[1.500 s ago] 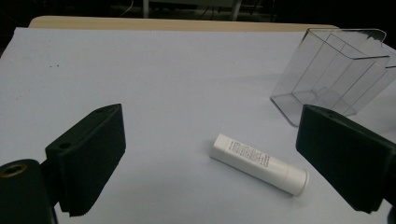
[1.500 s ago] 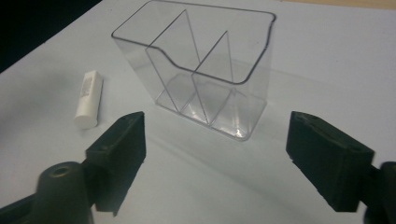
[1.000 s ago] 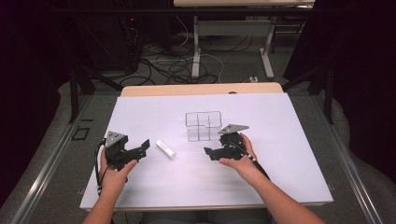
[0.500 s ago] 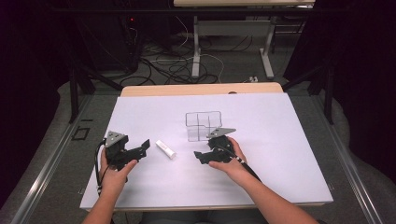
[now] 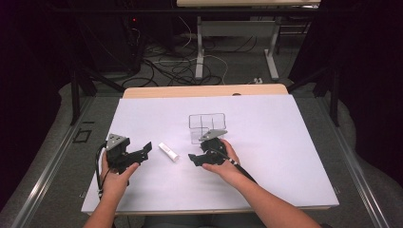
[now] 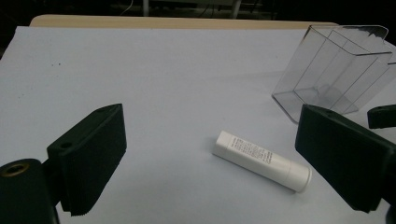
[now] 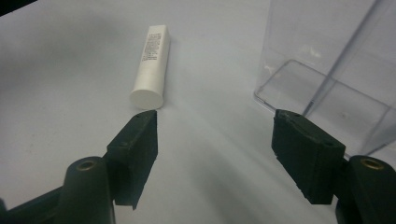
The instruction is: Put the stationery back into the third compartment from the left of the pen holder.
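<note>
**Two grippers flanked a white tube on the table**

A small white tube (image 5: 168, 151) lay flat on its side on the white table (image 5: 294, 156), between the two hand-held grippers and touching neither. Printed text ran along its body, and its round cap end pointed toward the person's right side.

The left gripper (image 5: 145, 150) rested low at the left of the table, held in the person's left hand (image 5: 116, 173). Its jaws stood released and wide apart, with nothing between them. In the left gripper view the tube (image 6: 261, 160) lay a little way ahead, closer to the right-hand jaw than to the other.

The right gripper (image 5: 194, 158) sat near the middle of the table in the person's right hand (image 5: 223, 164), pointing leftward at the tube. Its jaws had just been closing but were still parted, gripping nothing. In the right gripper view the cap end of the tube (image 7: 150, 67) lay just beyond the tip of the left-hand jaw, outside the gap, with bare table between the jaws.

A clear plastic box (image 5: 206, 124) with inner dividers stood upright just behind the right gripper, a little beyond the tube. Its compartments looked empty in the gripper views (image 6: 334, 70).
</note>
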Action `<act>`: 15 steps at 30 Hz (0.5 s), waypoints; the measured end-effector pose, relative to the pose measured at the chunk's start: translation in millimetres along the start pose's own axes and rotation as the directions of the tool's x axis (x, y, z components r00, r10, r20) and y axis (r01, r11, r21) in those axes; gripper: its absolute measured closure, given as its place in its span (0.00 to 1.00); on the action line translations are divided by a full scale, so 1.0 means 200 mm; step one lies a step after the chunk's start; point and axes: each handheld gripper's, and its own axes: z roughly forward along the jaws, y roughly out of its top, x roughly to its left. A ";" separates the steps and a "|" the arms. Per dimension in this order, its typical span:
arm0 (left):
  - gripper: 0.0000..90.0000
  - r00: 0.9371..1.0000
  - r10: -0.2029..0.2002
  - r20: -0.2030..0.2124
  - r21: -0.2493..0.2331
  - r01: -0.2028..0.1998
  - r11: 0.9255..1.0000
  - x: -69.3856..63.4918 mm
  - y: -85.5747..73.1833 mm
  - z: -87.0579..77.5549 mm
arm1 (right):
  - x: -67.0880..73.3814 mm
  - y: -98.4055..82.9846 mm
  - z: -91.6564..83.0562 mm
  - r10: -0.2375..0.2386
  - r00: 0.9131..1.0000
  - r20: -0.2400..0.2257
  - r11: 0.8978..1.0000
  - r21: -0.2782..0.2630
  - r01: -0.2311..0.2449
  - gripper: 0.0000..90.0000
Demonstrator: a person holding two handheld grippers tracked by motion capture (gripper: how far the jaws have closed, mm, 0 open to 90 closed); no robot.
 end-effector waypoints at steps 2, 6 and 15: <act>0.10 1.000 -0.001 0.000 -0.003 0.001 1.000 0.00 0.00 0.00 | 0.01 0.01 0.01 -0.002 1.000 -0.004 1.000 0.015 0.002 0.36; 0.10 1.000 -0.009 -0.003 -0.005 0.009 1.000 0.01 0.00 0.00 | 0.04 0.02 0.05 -0.013 1.000 -0.015 1.000 0.018 0.013 0.39; 0.10 1.000 -0.005 0.009 0.010 0.005 1.000 0.01 0.00 0.01 | 0.13 0.02 0.16 -0.057 0.998 -0.038 0.998 0.036 0.058 0.41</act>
